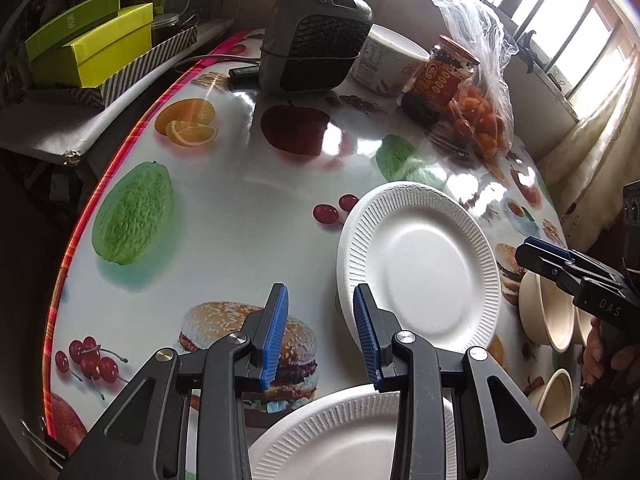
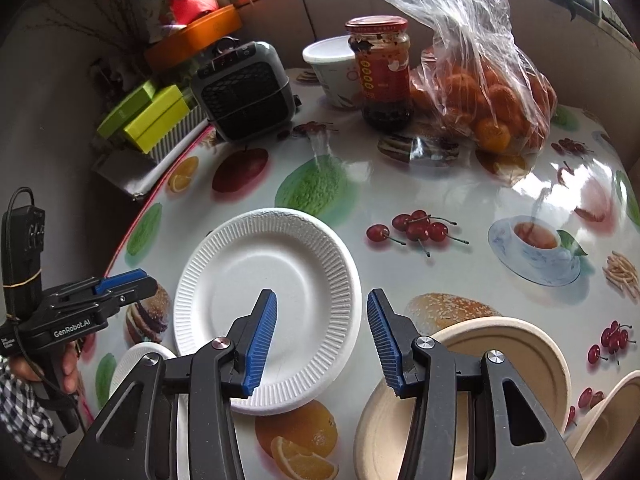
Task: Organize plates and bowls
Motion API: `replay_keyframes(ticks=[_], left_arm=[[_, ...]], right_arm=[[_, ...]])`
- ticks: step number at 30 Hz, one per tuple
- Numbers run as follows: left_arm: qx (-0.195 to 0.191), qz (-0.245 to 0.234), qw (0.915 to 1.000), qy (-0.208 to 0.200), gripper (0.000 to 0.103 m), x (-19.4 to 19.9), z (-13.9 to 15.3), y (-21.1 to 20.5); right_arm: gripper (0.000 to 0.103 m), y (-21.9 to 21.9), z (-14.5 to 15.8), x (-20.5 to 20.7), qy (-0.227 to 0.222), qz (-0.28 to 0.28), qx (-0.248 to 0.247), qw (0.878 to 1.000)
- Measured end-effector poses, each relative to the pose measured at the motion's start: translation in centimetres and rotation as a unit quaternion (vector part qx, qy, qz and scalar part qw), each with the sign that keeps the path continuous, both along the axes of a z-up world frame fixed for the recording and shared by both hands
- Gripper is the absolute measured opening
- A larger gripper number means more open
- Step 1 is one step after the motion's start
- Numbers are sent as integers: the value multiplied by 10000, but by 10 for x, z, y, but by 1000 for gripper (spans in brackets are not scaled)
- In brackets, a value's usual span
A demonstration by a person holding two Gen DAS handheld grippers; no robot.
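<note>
With both my left gripper (image 1: pixel 320 336) and right gripper (image 2: pixel 322 340) part-open and empty, a shallow approach could shove the white plate (image 2: pixel 268 308) into the near bowl (image 2: pixel 460 392).

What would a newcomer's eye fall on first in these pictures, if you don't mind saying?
Probably the glossy tablecloth printed with fruit, burgers and cherries, and the white ribbed paper plate lying near its middle. Behind it, at the far edge, stand a red-labelled jar and a clear bag of oranges. Nearest the right gripper, whose jaws stand open and empty, are beige bowls.
</note>
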State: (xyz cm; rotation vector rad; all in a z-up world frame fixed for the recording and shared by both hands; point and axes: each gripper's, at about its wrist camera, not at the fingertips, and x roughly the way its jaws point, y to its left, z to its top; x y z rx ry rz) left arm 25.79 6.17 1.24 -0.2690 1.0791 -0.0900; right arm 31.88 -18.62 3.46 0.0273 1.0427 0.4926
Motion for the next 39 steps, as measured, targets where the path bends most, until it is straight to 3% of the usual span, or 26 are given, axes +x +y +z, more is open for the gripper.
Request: replay_keyframes(ticks=[8,27,34,39], left_arm=[[-50,56,9998,182,35,6,-12,0],[-66,27,9995,299,35,12,-17,-6],[-134,31,9995,296,23,13,-18,-5],[-235,24,9992,310,21,15,-19,-5]], right_arm=[[45,0,-19,18,243,43,-49,9997],[21,2,-33,25,426,87,-56,9990],[14,1,-33,25,415,58,-81,9991],[14,1,-33,24,412,48,-67,9991]])
